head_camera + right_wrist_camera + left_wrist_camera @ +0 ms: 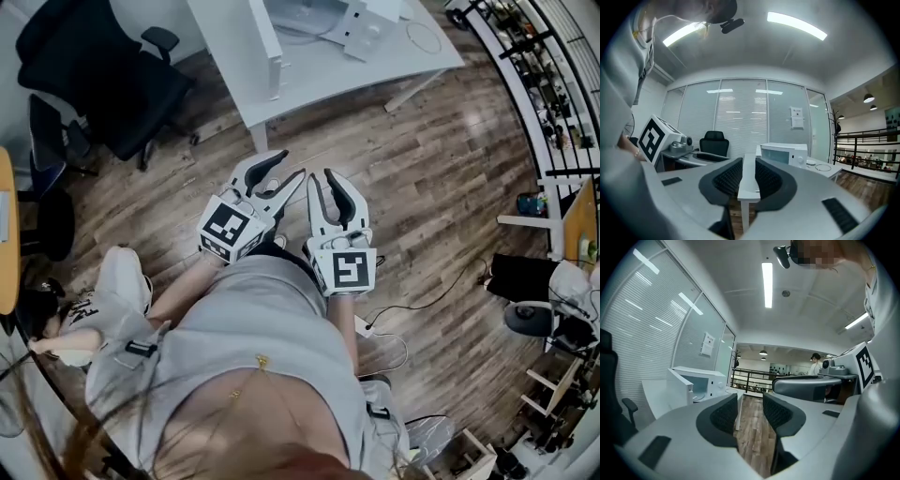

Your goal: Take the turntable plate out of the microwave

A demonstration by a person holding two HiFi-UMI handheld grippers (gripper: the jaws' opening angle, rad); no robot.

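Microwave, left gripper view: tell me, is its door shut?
No, the microwave has its door swung open, with the cavity showing.

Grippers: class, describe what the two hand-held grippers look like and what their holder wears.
The left gripper and right gripper are white plastic, with curved jaws lined by black textured pads. Each carries a cube of black-and-white square markers. The person wears a light grey top.
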